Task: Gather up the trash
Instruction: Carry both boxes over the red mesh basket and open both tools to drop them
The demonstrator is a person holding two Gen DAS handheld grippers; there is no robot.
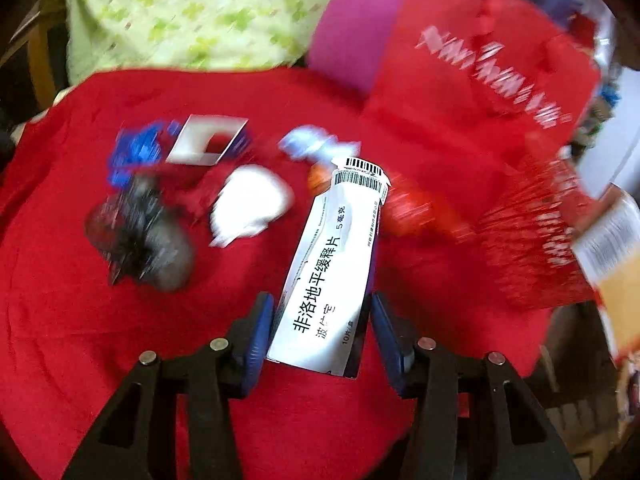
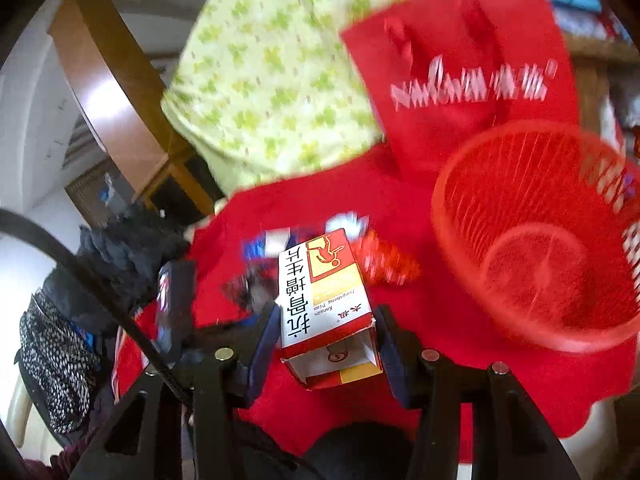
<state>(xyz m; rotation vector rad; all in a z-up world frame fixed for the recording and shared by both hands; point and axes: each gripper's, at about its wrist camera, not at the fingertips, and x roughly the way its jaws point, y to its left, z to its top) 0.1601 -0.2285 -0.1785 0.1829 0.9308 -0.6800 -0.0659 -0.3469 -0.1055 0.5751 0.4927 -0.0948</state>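
Observation:
My left gripper is shut on a white medicine box with black Chinese print, held above the red cloth. My right gripper is shut on a white, red and yellow medicine box with an open end facing the camera. A red mesh basket stands to the right of it, and also shows blurred in the left wrist view. On the cloth lie a white crumpled wad, a dark grey lump, a blue wrapper, a white-and-red carton and an orange-red wrapper.
A red bag with white lettering stands behind the basket. A light green patterned cloth lies at the back. A person's dark sleeve and a wooden chair are at the left in the right wrist view.

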